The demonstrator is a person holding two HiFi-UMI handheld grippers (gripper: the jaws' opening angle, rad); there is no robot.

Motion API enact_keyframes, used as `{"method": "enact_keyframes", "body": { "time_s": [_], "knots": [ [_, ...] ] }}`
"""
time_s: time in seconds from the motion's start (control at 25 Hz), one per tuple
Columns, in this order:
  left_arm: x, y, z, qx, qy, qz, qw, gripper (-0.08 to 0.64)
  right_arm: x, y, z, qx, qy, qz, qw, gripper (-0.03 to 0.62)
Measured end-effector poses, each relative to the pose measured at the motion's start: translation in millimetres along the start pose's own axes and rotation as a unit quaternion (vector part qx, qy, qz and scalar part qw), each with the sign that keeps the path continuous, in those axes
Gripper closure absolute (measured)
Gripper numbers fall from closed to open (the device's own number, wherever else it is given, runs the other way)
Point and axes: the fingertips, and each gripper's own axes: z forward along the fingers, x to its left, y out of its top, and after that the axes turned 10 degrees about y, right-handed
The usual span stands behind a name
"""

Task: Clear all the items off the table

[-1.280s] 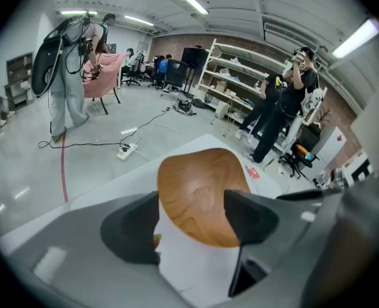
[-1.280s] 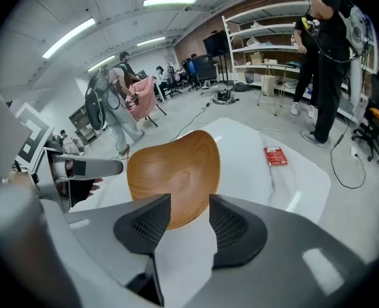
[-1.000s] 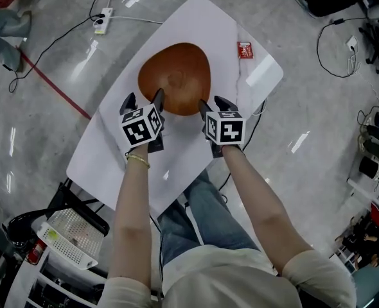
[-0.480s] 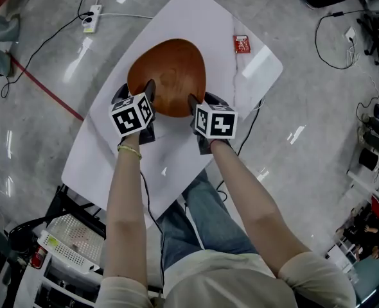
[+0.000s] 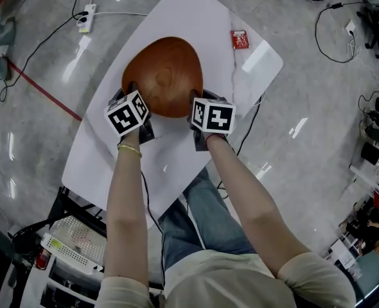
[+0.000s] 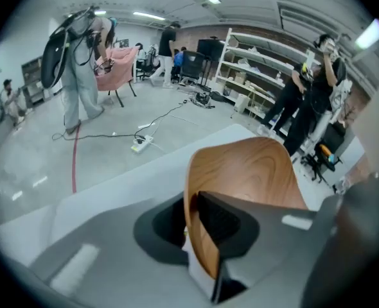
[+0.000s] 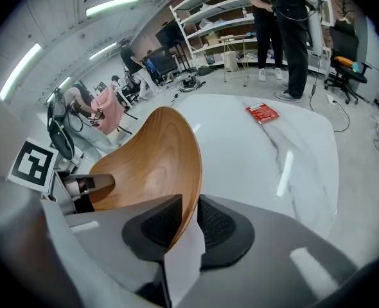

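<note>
1. red line (image 5: 45, 92): on the grey floor at far left, running diagonally
2. power strip (image 5: 85, 17): white, with its cable, on the floor off the far left edge of the table (image 5: 196, 11)
3. left gripper (image 5: 132, 92): set on the near left rim of the wooden bowl (image 5: 164, 74); jaws have just been closing; in the left gripper view (image 6: 193, 222) they stand narrow and pinch the rim, one pad inside the bowl and one outside
4. wooden bowl: brown, rounded, grain showing; sits on the white table, towards its far half, gripped at two places on its near rim
5. right gripper (image 5: 194, 97): set on the near right rim of the same bowl; jaws have just been closing; in the right gripper view (image 7: 188, 222) the thin rim is clamped between the two dark ribbed pads
6. red packet (image 5: 239, 39): small, flat, lying near the table's far right edge, well apart from the bowl and both grippers
</note>
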Motion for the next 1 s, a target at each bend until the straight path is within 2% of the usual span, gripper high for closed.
{"method": "enact_keyframes", "body": {
  "time_s": [0.08,0.16,0.44,1.0],
  "knots": [
    [1.4,-6.5,-3.9,0.007,-0.009,-0.047,0.9988,0.516,-2.8,2.2,-3.8,-0.005,-0.006,0.012,1.0,0.539],
    [2.1,-11.3,-8.2,0.005,-0.015,-0.065,0.9977,0.518,-3.8,4.8,-7.7,-0.012,-0.014,0.009,1.0,0.551],
    [2.0,-5.3,-31.1,-0.021,-0.019,-0.076,0.9967,0.522,0.4,10.5,-23.2,-0.03,-0.019,-0.003,0.999,0.552],
    [19.8,11.8,-94.2,-0.048,-0.021,-0.107,0.9928,0.523,42.8,28.7,-72.0,-0.047,-0.005,-0.033,0.998,0.557]
  ]
}}
